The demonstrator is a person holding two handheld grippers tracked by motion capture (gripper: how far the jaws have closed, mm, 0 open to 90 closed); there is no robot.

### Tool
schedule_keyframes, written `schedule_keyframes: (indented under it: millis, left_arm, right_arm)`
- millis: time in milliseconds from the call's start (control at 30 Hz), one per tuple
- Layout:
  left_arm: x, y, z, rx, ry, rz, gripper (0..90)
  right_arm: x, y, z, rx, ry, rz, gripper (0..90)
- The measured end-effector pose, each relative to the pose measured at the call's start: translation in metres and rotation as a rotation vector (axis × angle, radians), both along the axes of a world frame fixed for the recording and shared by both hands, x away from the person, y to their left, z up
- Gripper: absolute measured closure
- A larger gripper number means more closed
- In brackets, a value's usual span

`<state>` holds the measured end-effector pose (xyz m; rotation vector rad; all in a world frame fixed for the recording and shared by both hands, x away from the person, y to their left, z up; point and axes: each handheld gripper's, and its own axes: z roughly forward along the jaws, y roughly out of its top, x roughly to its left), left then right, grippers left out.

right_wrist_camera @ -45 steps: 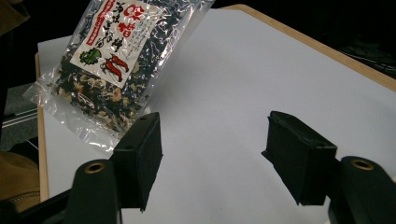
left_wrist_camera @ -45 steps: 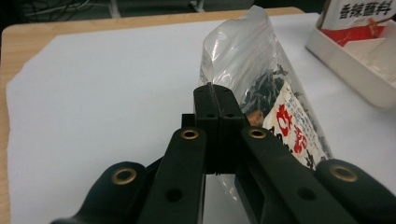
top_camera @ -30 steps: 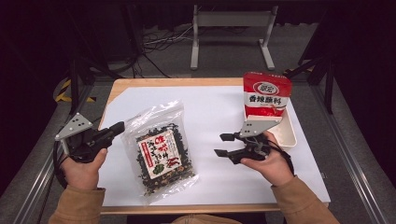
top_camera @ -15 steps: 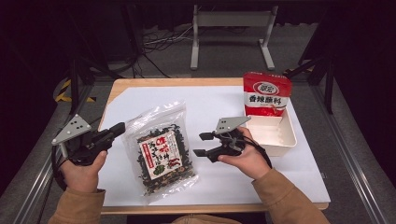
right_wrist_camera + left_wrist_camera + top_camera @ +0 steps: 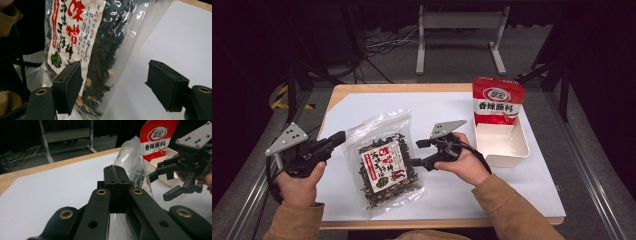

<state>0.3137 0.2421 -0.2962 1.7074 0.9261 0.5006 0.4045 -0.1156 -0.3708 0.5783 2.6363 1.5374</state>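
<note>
The clear seaweed bag [image 5: 385, 162] shows dark flakes under a white label with red lettering. The pouch [image 5: 497, 101] is red, the tray [image 5: 522, 145] cream, the worktop [image 5: 447, 107] white, both grippers black.

— We read 香辣蘸料 in black on the red pouch [image 5: 497, 101], upper right of the high view

— And we make out 味噌 in red on the seaweed bag's label [image 5: 72, 32], upper left of the right gripper view

Lab or test studio. Bench [image 5: 362, 92] with white sheet [image 5: 442, 107] stands on grey floor [image 5: 452, 55]; black curtain behind. Loose cables [image 5: 377, 42] at 11 o'clock, metal stand [image 5: 459, 22] at 12, aluminium rails [image 5: 584, 165] alongside.
</note>
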Motion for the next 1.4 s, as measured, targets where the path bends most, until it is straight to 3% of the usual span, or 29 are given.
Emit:
schedule_keyframes:
  millis: [167, 567, 933, 1267, 1400]
  left_arm:
    - [0.000, 0.000, 0.000, -0.002, -0.002, -0.003, 90.0]
    - [0.000, 0.001, 0.000, -0.004, -0.001, -0.001, 90.0]
    - [0.000, 0.001, -0.001, -0.003, -0.003, 0.001, 90.0]
    - [-0.001, 0.001, -0.001, -0.003, -0.003, 0.003, 90.0]
    - [0.000, 0.000, -0.001, -0.006, -0.003, 0.000, 90.0]
  right_arm:
    - [0.005, 0.011, -0.004, 0.005, 0.022, 0.016, 28.1]
    - [0.011, 0.026, -0.008, 0.023, 0.022, 0.037, 30.6]
    - [0.014, 0.034, -0.010, 0.048, 0.069, 0.080, 34.9]
    - [0.019, 0.029, 0.002, 0.002, 0.137, 0.173, 67.7]
    - [0.019, 0.025, 0.004, 0.004, 0.156, 0.204, 72.7]
